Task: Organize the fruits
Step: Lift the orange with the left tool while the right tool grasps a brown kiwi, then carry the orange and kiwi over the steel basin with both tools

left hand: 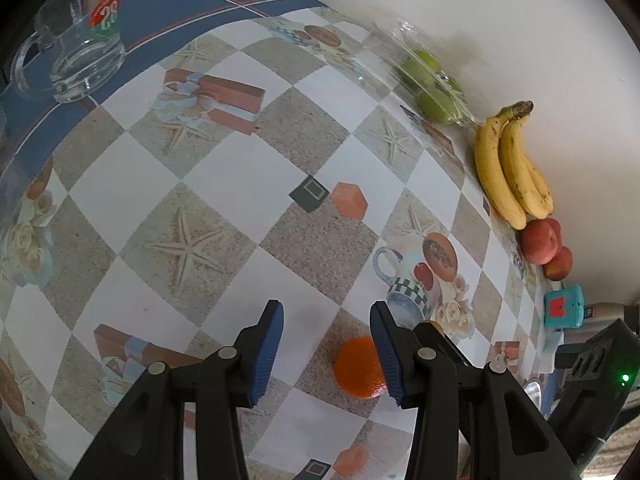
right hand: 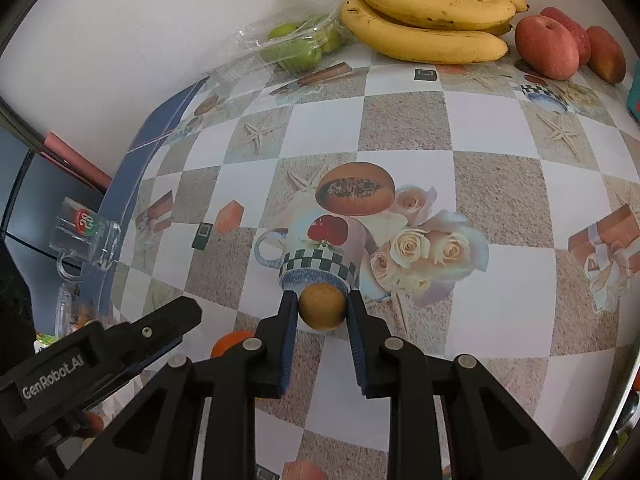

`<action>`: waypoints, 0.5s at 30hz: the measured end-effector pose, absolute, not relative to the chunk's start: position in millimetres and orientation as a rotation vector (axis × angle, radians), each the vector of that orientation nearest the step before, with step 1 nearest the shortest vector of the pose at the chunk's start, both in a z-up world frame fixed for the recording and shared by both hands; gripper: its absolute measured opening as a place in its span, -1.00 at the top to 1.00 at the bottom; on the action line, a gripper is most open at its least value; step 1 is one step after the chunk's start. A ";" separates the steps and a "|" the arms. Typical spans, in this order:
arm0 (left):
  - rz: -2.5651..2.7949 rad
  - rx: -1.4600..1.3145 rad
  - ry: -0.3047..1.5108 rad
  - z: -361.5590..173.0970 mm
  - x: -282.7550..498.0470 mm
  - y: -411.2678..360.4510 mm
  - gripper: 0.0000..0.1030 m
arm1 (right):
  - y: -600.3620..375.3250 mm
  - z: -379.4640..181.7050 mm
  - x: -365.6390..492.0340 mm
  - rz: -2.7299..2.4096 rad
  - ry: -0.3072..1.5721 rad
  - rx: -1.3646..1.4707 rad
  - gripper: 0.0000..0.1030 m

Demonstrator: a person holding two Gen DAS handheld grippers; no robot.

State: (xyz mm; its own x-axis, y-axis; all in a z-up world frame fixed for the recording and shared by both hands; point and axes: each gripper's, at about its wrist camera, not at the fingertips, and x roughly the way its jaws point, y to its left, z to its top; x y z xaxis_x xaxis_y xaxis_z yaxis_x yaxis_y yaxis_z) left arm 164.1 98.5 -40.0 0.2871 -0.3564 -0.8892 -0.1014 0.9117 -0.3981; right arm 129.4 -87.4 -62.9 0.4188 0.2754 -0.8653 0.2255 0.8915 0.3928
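Note:
My left gripper point(left hand: 326, 350) is open and empty above the patterned tablecloth; an orange point(left hand: 358, 368) lies on the cloth just inside its right finger. My right gripper point(right hand: 322, 312) is shut on a small brown round fruit point(right hand: 322, 306), held just above the cloth. Along the wall lie a bunch of bananas point(right hand: 428, 12), red peaches point(right hand: 548, 48) and green fruits in a clear plastic box point(right hand: 298, 46). The same bananas point(left hand: 510, 164), peaches point(left hand: 540, 242) and green fruits point(left hand: 430, 80) show in the left wrist view. The orange point(right hand: 230, 344) peeks out behind the left gripper's body.
A glass mug point(left hand: 80, 40) stands on the blue border of the cloth at the far left edge; it also shows in the right wrist view point(right hand: 86, 240). A teal box point(left hand: 564, 306) sits by the wall past the peaches. The left gripper's body point(right hand: 100, 352) lies close beside my right gripper.

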 end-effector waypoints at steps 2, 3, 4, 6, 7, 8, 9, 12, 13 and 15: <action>-0.196 -0.412 1.287 -40.6 163.9 94.7 0.04 | -90.7 -60.9 124.8 0.019 1.153 0.489 0.50; -0.207 -0.410 1.292 -40.9 163.9 92.4 0.03 | -93.8 -60.2 121.6 0.010 1.156 0.491 0.50; -0.216 -0.405 1.295 -40.7 163.6 90.5 0.03 | -96.7 -59.9 119.7 0.004 1.158 0.496 0.50; -0.231 -0.385 1.300 -40.0 162.9 85.5 0.01 | -102.8 -58.9 114.1 -0.008 1.158 0.506 0.50; -0.240 -0.367 1.303 -39.7 162.4 81.4 -0.03 | -106.0 -57.8 109.6 -0.016 1.157 0.506 0.50; -0.245 -0.356 1.305 -39.9 162.0 78.7 -0.08 | -107.7 -57.3 107.3 -0.019 1.156 0.505 0.50; -0.254 -0.339 1.309 -40.0 161.4 74.5 -0.10 | -110.1 -56.5 103.3 -0.025 1.155 0.503 0.50; -0.266 -0.300 1.315 -40.8 160.7 66.1 -0.12 | -114.7 -55.9 95.8 -0.036 1.155 0.502 0.50; -0.267 -0.280 1.318 -41.4 160.1 62.8 -0.12 | -116.6 -55.9 93.1 -0.038 1.155 0.504 0.50; -0.270 -0.233 1.324 -43.3 158.9 56.0 -0.12 | -120.3 -56.1 88.2 -0.045 1.155 0.508 0.50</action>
State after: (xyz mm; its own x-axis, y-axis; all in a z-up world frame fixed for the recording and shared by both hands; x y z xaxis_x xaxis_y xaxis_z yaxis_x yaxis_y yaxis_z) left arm 158.9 56.0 -43.3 0.2214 -0.3250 -0.9194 0.0615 0.9456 -0.3195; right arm 88.2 -120.3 -56.1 0.4158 0.2221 -0.8819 0.2907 0.8864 0.3603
